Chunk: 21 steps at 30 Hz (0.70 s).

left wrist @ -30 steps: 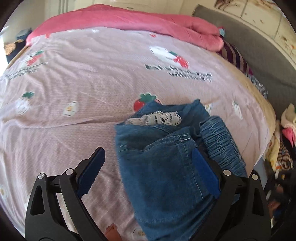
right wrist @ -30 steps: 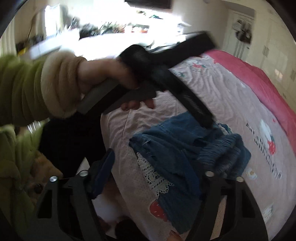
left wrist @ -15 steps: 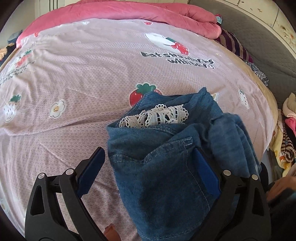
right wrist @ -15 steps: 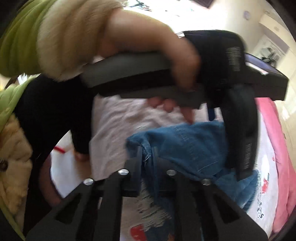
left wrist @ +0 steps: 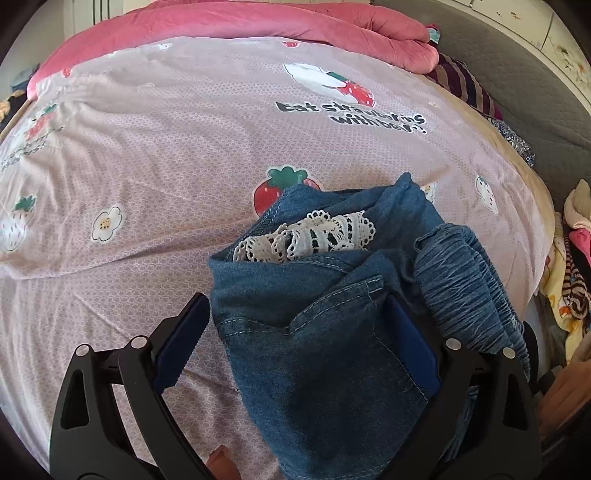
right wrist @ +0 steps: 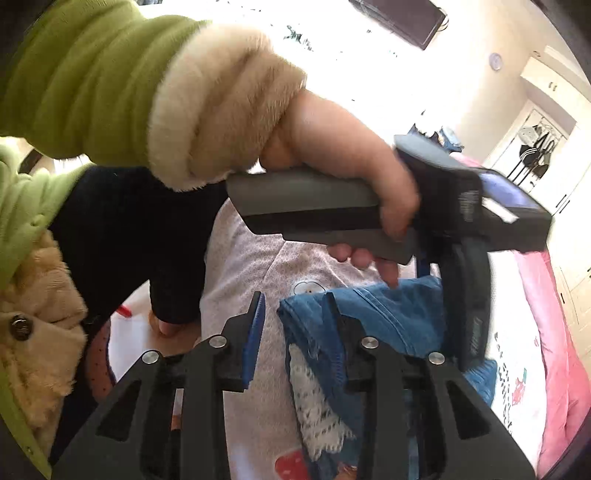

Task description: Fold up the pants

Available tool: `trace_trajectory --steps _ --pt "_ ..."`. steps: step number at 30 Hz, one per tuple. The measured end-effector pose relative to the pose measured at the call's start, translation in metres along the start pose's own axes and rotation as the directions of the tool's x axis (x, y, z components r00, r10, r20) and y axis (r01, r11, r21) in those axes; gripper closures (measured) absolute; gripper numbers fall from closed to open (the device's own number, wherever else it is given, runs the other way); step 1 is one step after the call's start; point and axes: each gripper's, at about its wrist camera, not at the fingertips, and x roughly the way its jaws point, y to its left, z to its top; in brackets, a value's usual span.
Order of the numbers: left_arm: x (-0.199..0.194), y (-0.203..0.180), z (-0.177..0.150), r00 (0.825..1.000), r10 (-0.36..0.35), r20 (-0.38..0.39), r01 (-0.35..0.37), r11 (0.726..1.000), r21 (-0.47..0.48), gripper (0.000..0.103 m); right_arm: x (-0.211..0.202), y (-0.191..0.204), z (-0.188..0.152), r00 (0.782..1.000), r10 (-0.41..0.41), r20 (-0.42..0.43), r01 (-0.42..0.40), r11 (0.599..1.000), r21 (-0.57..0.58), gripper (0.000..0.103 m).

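Observation:
The blue denim pants (left wrist: 332,321) with a white lace trim (left wrist: 306,238) lie bunched in a folded heap on the pink strawberry bedsheet (left wrist: 184,155). My left gripper (left wrist: 295,332) is open, its jaws spread wide over the heap, the right finger (left wrist: 410,339) resting on the denim. In the right wrist view my right gripper (right wrist: 293,317) is partly open and empty at the near edge of the pants (right wrist: 388,317). The person's hand holding the left gripper's handle (right wrist: 325,210) fills that view.
A pink quilt (left wrist: 277,22) lies bunched at the far end of the bed. A grey headboard or sofa (left wrist: 517,70) and striped cloth (left wrist: 465,85) are at the right. Mixed clothes (left wrist: 572,258) hang past the bed's right edge.
My right gripper was shut on the pants' edge half a second ago and has opened, letting the denim go. The left gripper stays open and has shifted slightly over the heap.

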Motion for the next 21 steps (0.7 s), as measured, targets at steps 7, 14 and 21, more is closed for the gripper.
trace_trajectory --steps 7,14,21 --pt "0.002 0.001 -0.003 1.0 -0.009 0.004 0.009 1.0 -0.004 0.015 0.022 -0.002 -0.005 0.996 0.063 -0.065 -0.061 0.998 0.033 0.093" --pt "0.007 0.003 -0.005 1.0 -0.022 0.007 0.022 1.0 -0.019 0.014 0.014 0.0 -0.023 0.993 0.118 -0.031 -0.113 0.984 0.137 0.098" --pt "0.004 0.0 -0.008 1.0 0.005 0.026 -0.005 1.0 -0.017 0.014 0.007 0.005 -0.031 0.991 0.134 0.011 -0.132 0.958 0.254 0.098"
